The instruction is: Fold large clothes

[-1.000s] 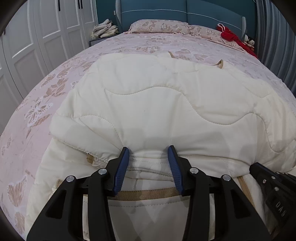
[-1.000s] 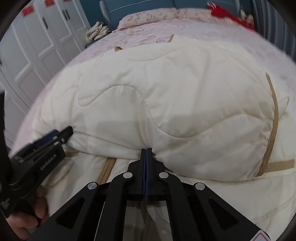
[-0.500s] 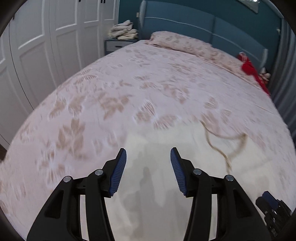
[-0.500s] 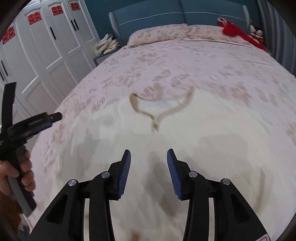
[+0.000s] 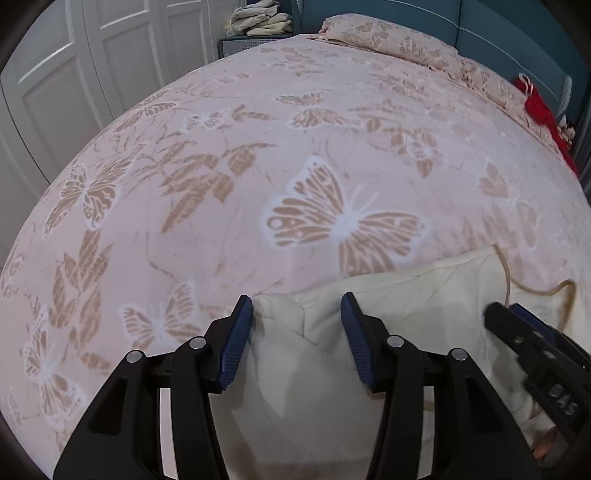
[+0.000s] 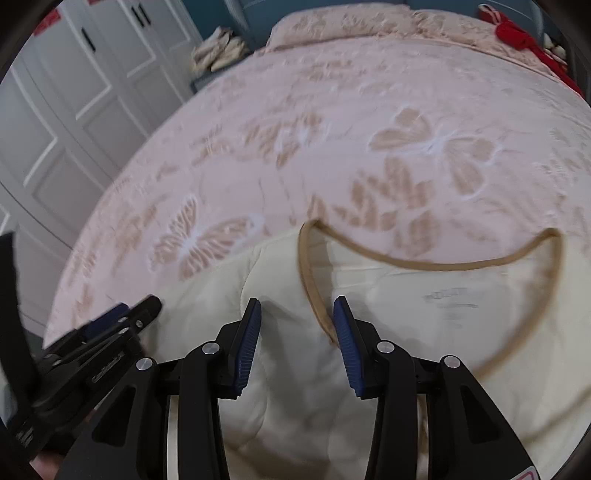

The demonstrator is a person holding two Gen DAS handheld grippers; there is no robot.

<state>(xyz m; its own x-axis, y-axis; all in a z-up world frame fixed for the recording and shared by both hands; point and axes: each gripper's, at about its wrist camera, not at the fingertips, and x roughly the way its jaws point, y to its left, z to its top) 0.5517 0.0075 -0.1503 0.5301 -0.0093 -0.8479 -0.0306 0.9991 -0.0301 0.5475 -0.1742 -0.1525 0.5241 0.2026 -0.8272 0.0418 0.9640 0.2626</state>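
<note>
A cream quilted jacket (image 5: 388,306) with tan trim lies folded on the pink butterfly bedspread (image 5: 258,155). My left gripper (image 5: 297,306) is open, its blue pads on either side of the jacket's upper left corner. My right gripper (image 6: 297,310) is open over the jacket (image 6: 288,387) next to the tan collar (image 6: 436,264). Each gripper shows in the other's view, the right one (image 5: 524,332) at the right edge, the left one (image 6: 122,321) at the left.
Pink pillows (image 5: 388,40) lie at the head of the bed by a teal headboard (image 5: 498,29). A red cloth (image 5: 539,107) lies at the far right. Folded clothes (image 5: 262,22) sit on a nightstand. White wardrobe doors (image 5: 74,74) stand on the left.
The right gripper was shut on the jacket's folded edge, then let go. Both grippers moved forward over the jacket toward its collar end and now stand open.
</note>
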